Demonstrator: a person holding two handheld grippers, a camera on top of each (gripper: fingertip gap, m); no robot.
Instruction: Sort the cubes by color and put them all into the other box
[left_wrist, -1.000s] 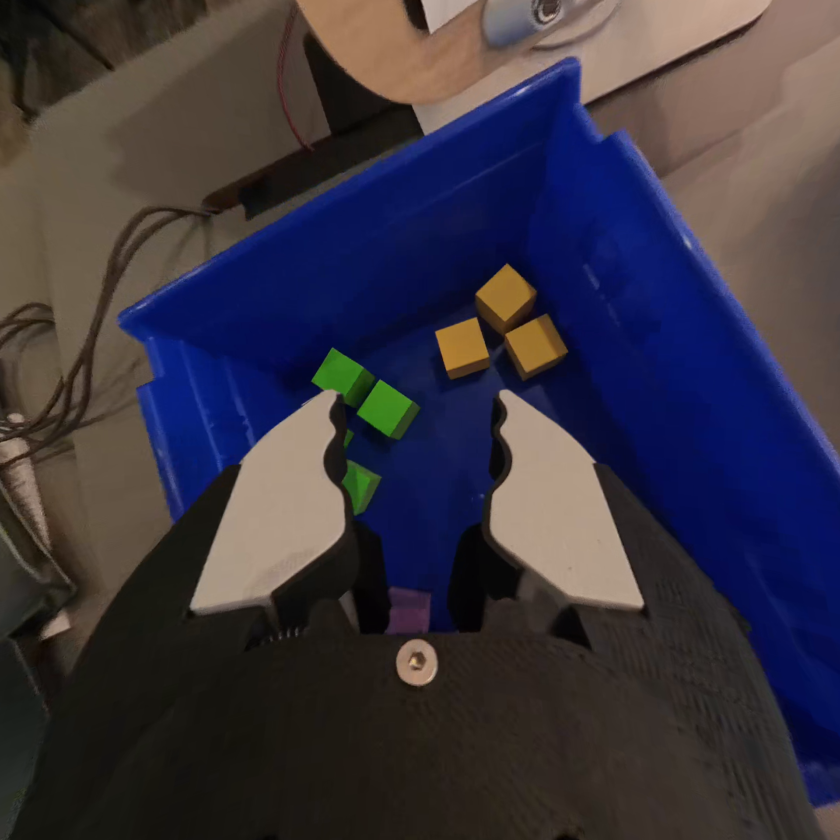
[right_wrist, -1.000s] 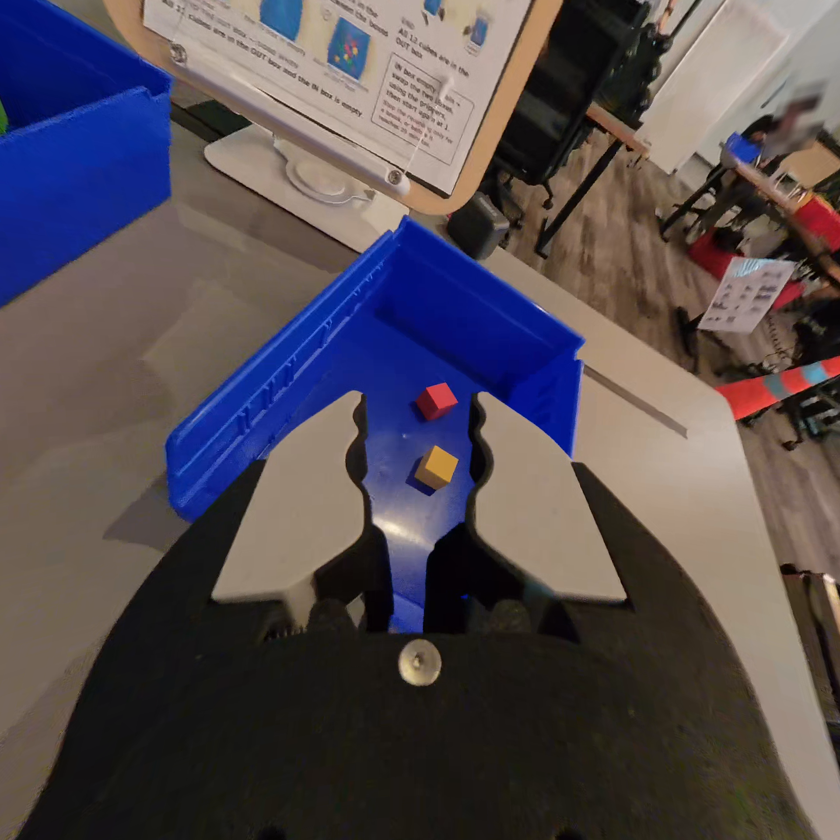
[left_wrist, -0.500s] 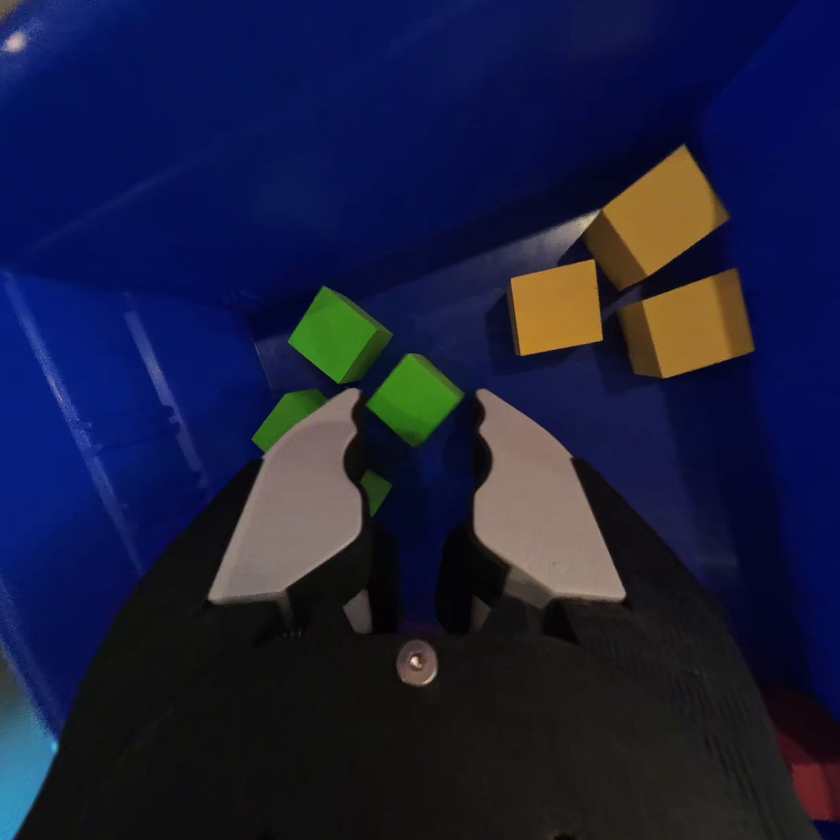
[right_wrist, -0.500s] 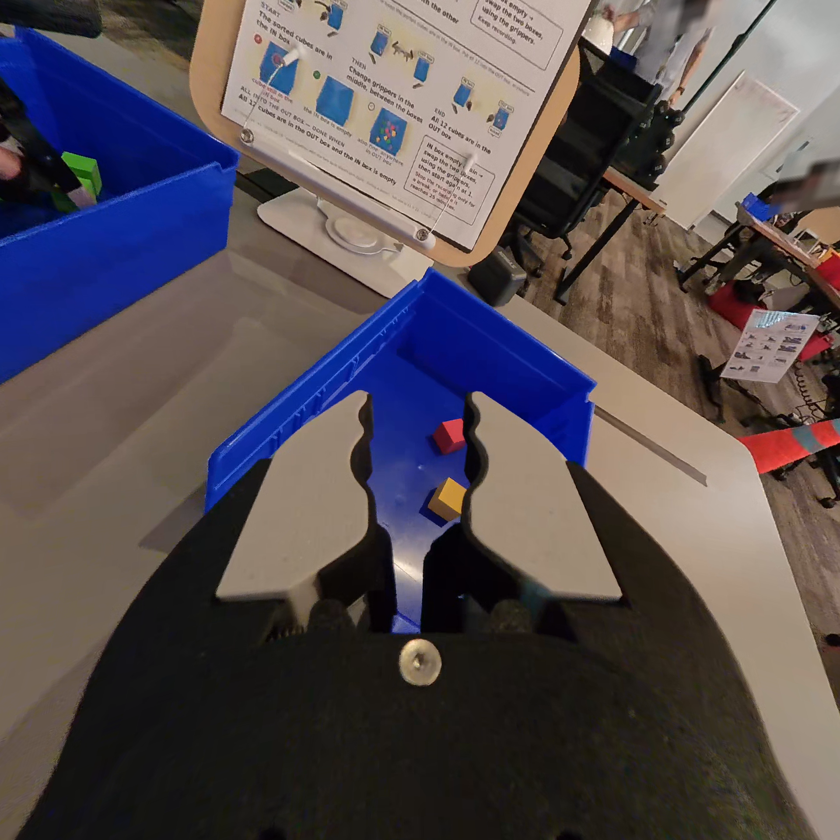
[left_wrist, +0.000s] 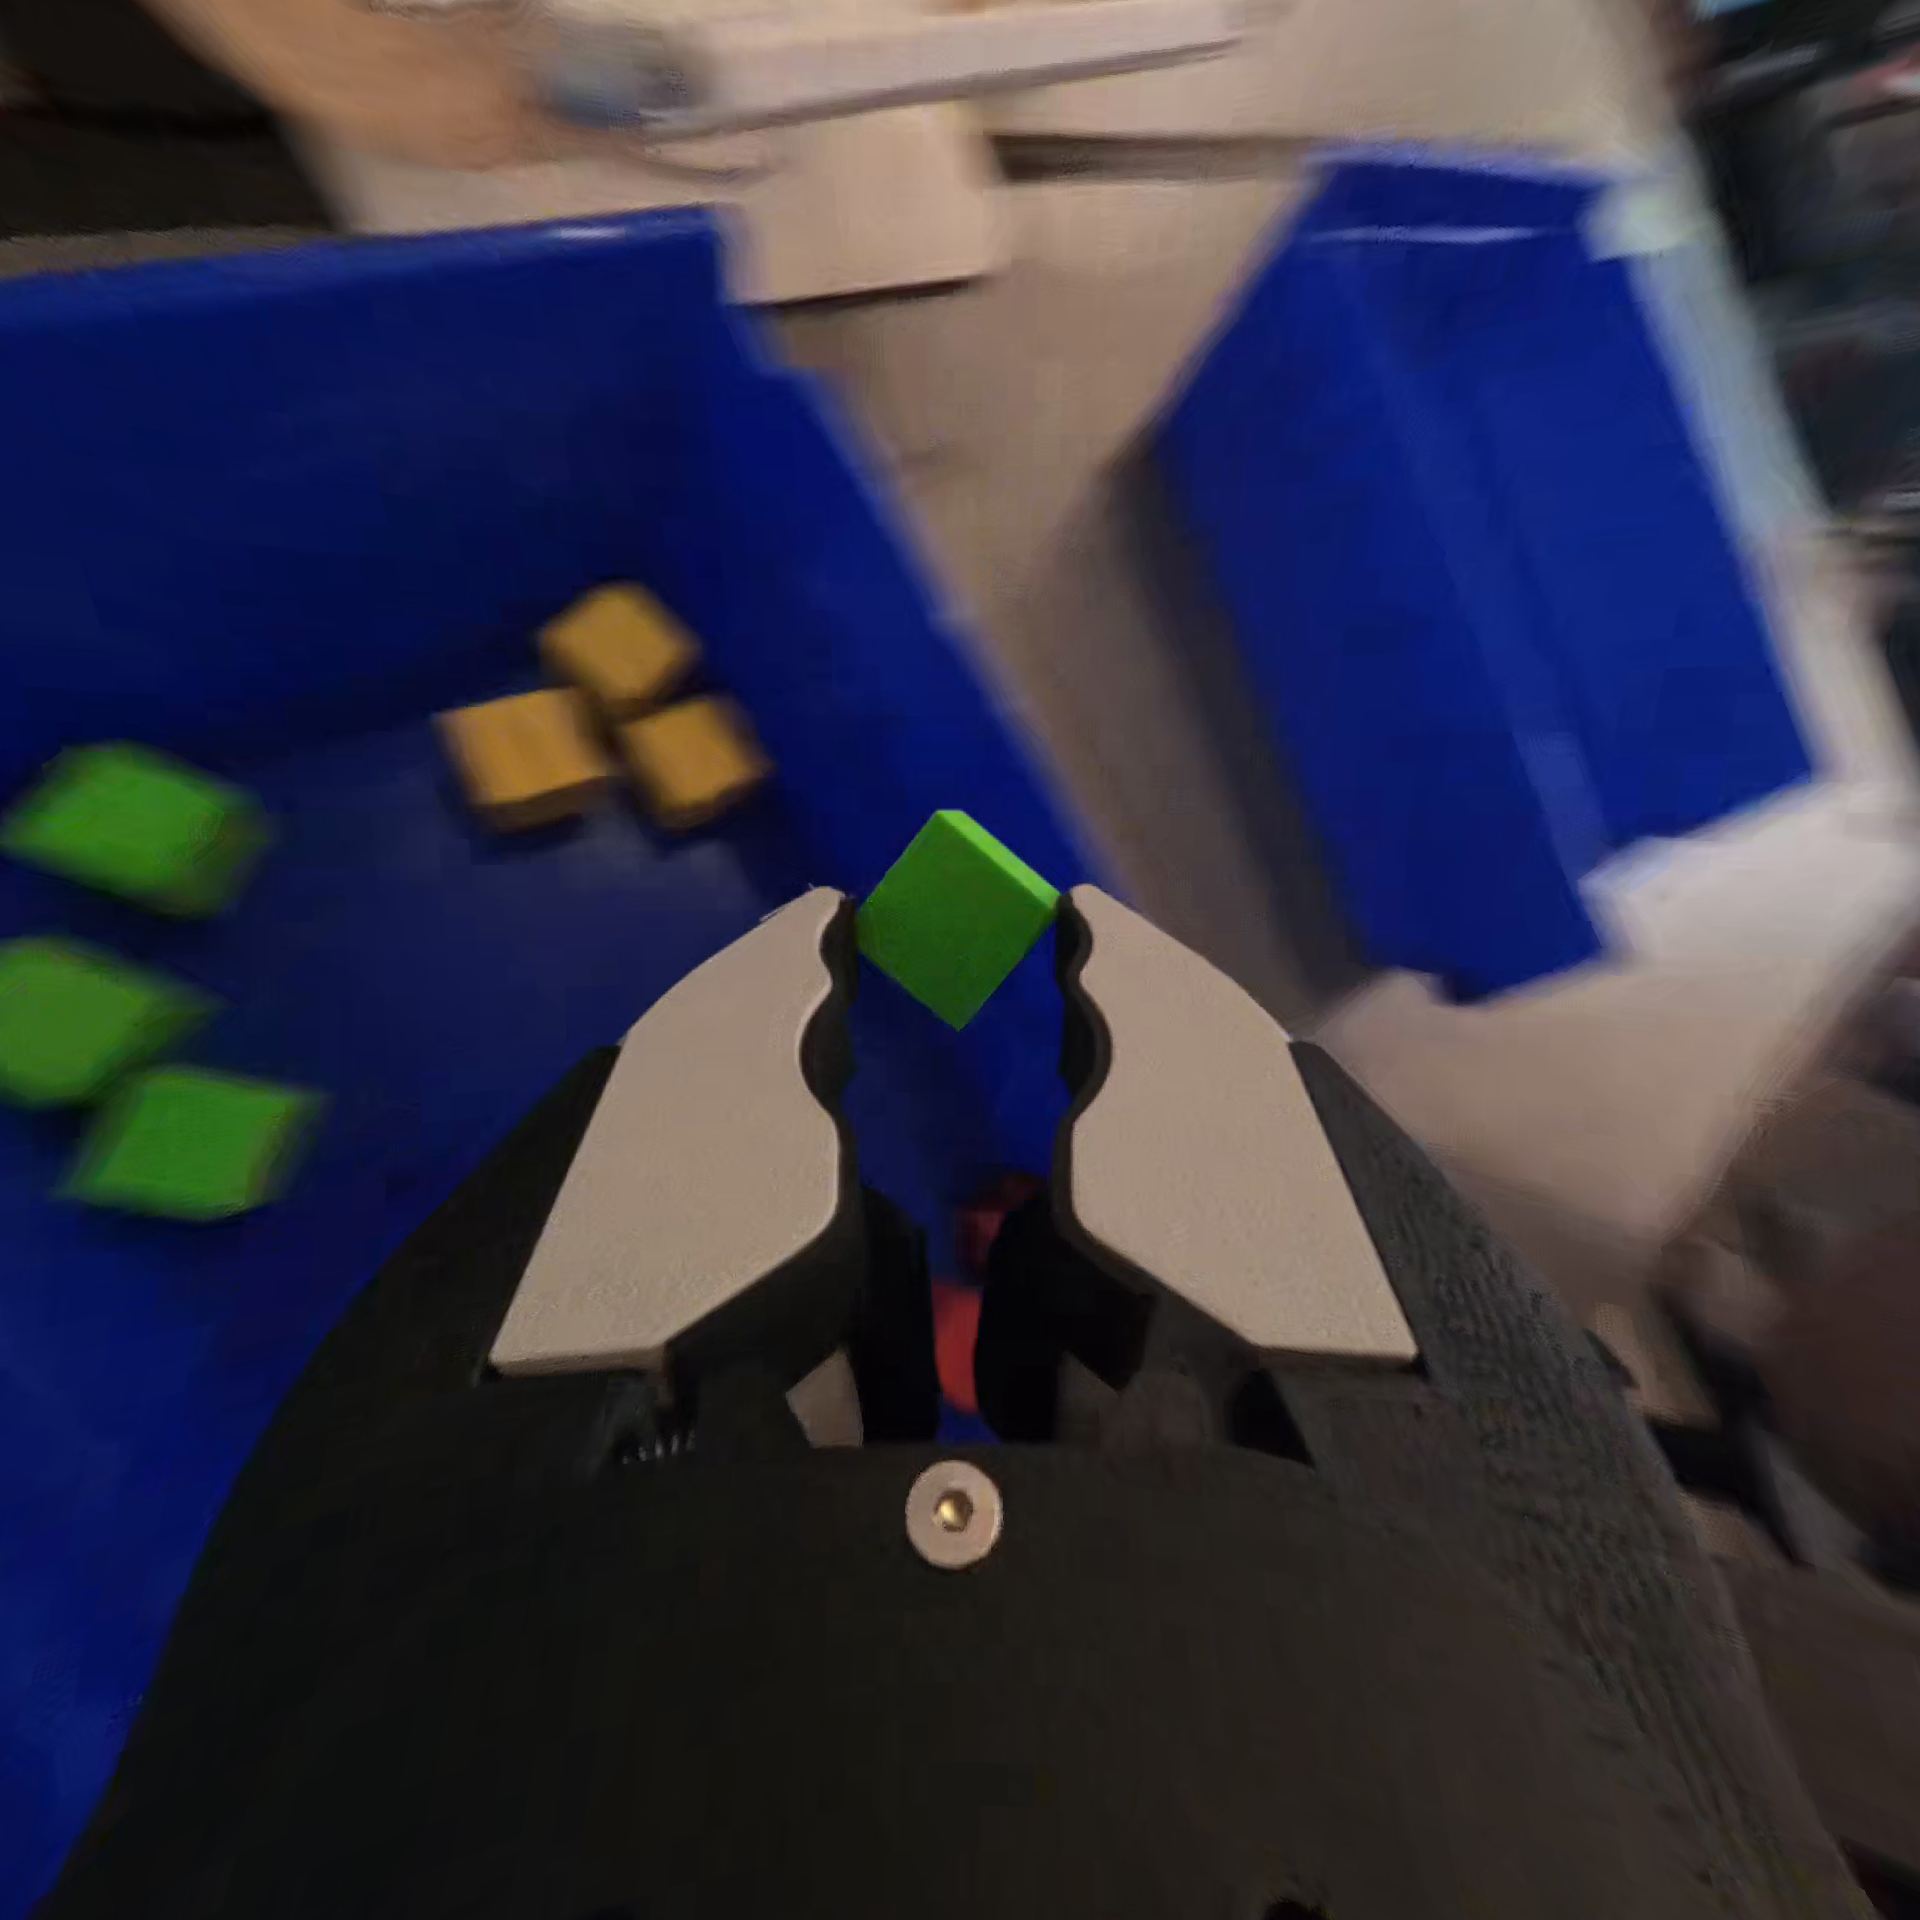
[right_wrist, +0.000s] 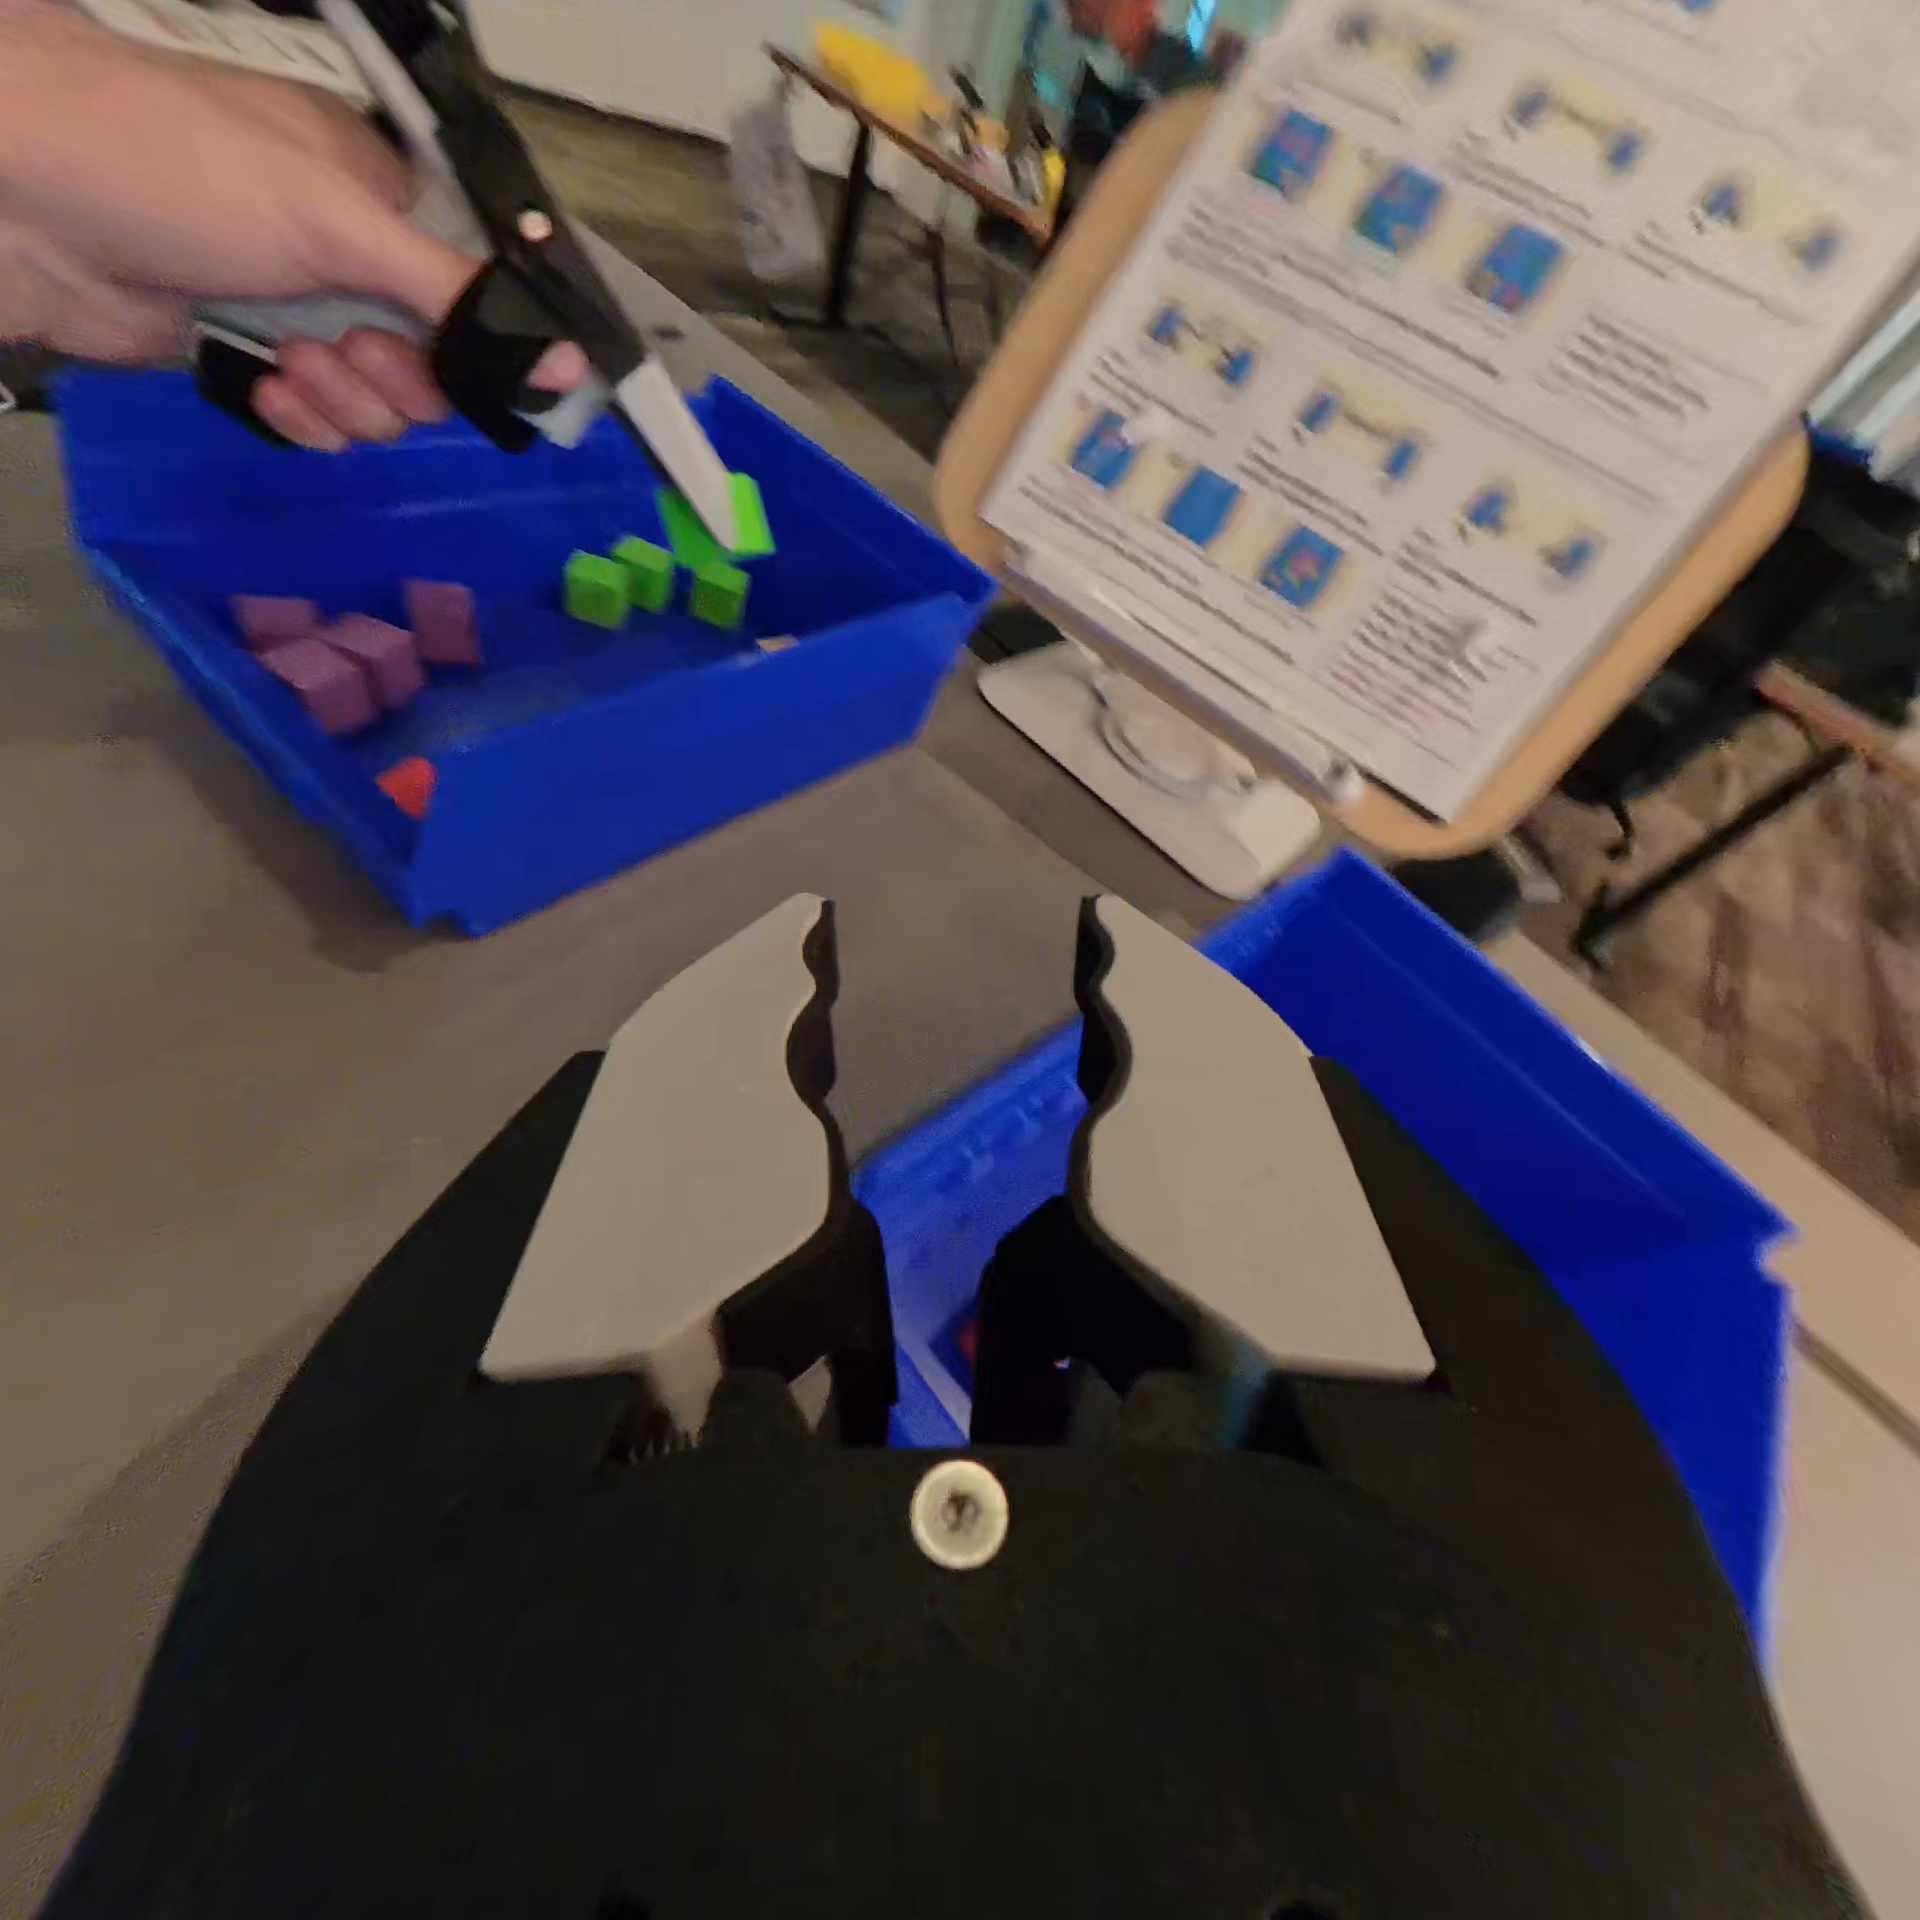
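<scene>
Lifted since half a second ago, the left tool (left_wrist: 956, 904) grips a green cube (left_wrist: 954, 916) above the far blue bin (right_wrist: 665, 769); three green cubes (right_wrist: 649, 582) remain. Right tool (right_wrist: 954, 914) hangs open, empty.

Left wrist view was motion-blurred apart from the left gripper (left_wrist: 956, 902) and the green cube (left_wrist: 954, 916) clamped corner-on in its tips. Loose green cubes (left_wrist: 135, 826) and yellow cubes (left_wrist: 613, 717) in the left bin (left_wrist: 312, 416) were smeared, edges unclear. Left bin was cut off by the left edge. Red piece (left_wrist: 961, 1340) behind the fingers was mostly hidden, shape unclear.

Right wrist view: the right gripper (right_wrist: 954, 914) covered most of the near bin (right_wrist: 1507, 1091), so its contents couldn't be made out beyond a red sliver. Instruction sheet (right_wrist: 1455, 364) was blurred and cropped at the top and right. Hand (right_wrist: 208, 229) was cut by the left edge. Red cube (right_wrist: 408, 784) was half hidden by the bin wall.
</scene>
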